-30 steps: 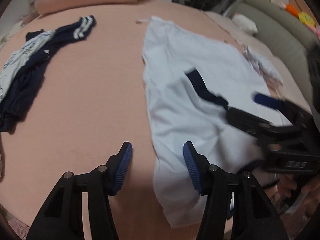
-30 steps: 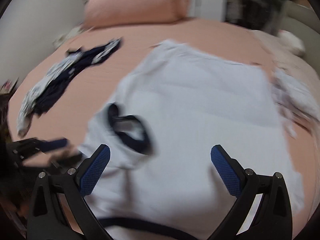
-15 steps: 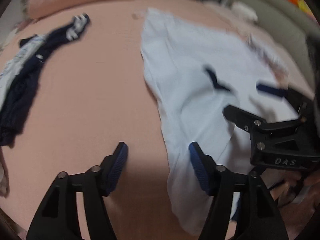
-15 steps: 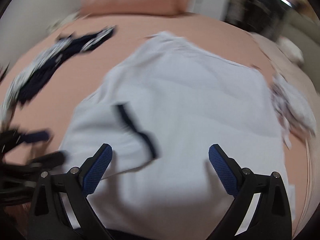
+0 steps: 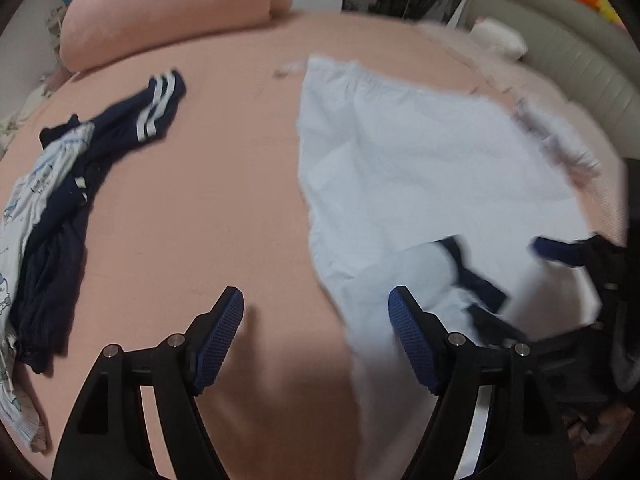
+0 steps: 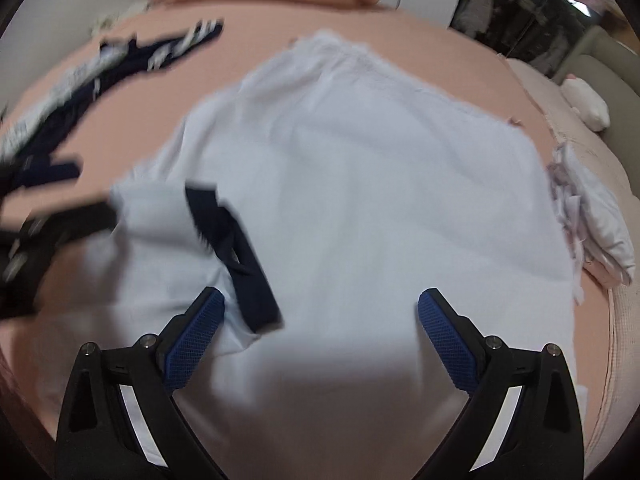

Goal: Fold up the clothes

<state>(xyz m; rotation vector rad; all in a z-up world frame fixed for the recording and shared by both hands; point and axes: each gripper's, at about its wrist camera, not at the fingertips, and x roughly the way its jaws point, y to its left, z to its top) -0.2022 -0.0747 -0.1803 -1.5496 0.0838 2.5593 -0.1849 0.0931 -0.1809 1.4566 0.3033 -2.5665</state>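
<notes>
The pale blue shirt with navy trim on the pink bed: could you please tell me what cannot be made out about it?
- Near hem of the pale blue shirt with navy trim: right wrist view, cut off by the lower edge and the open right claw.
- Navy trim: left wrist view, motion-blurred, shape unclear.
- Shirt's right edge: left wrist view, hidden behind the right claw.
- Left claw: open, holding nothing.

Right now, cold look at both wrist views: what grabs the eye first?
The big white shirt spread flat across the pink bed, its navy-trimmed sleeve folded in over the body. Next, the dark navy striped clothes heaped on the bed's far left. Both the left claw and right claw hang open, holding nothing.
</notes>
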